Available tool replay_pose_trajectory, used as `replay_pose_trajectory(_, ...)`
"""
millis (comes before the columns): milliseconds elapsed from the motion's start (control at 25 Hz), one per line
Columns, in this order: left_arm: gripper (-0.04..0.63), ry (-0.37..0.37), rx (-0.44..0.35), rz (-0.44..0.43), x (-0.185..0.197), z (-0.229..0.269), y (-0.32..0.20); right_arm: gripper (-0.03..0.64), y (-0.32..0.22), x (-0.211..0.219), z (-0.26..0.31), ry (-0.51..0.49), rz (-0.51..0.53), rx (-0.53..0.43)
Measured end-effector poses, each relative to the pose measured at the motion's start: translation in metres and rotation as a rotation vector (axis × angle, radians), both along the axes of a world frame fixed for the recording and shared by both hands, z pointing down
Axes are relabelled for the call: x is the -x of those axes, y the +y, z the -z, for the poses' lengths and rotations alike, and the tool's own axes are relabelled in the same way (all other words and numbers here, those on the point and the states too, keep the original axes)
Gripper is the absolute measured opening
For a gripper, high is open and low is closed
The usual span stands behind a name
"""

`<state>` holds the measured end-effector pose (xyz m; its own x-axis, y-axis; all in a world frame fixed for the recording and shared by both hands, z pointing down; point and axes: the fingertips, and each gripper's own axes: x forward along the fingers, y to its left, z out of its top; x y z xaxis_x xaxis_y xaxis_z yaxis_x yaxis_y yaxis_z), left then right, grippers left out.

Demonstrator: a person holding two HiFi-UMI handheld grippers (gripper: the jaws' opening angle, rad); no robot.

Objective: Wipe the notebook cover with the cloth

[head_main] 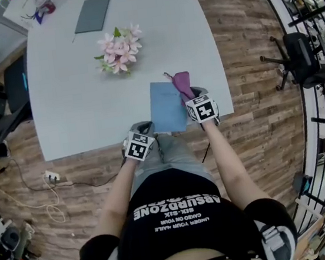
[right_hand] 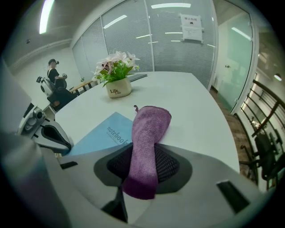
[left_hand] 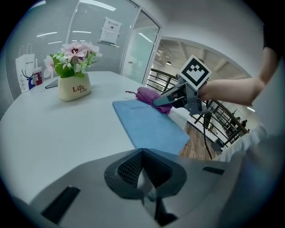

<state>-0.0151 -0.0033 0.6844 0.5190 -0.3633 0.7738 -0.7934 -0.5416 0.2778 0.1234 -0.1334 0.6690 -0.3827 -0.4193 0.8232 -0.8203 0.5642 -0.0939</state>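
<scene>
At the near edge of the white desk (head_main: 67,85), the left gripper (left_hand: 143,178) has its fingers together with nothing between them, just beside the light blue notebook (head_main: 167,105). The right gripper (right_hand: 142,173) has its fingers clamped on the purple cloth (right_hand: 149,133), which lies over the notebook's far right corner. Farther away stand a flower pot (head_main: 118,52) and a dark folder (head_main: 92,15). The floor (head_main: 251,85) is wooden and the walls (right_hand: 178,40) are glass.

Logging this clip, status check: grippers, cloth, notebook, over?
Left gripper shut, empty. Right gripper shut on purple cloth, at blue notebook far corner. Flower pot well clear.
</scene>
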Motion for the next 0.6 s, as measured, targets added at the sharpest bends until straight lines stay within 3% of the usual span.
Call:
replay_pose_trajectory(200, 0.015, 0.014, 0.015, -0.025, -0.001, 0.000, 0.001, 0.141, 0.013, 0.010, 0.000, 0.084, 0.014, -0.053)
replay_pose_trajectory(600, 0.015, 0.021, 0.014, -0.055, -0.001, 0.002, 0.002, 0.141, 0.028, 0.030, 0.004, 0.121, 0.044, -0.082)
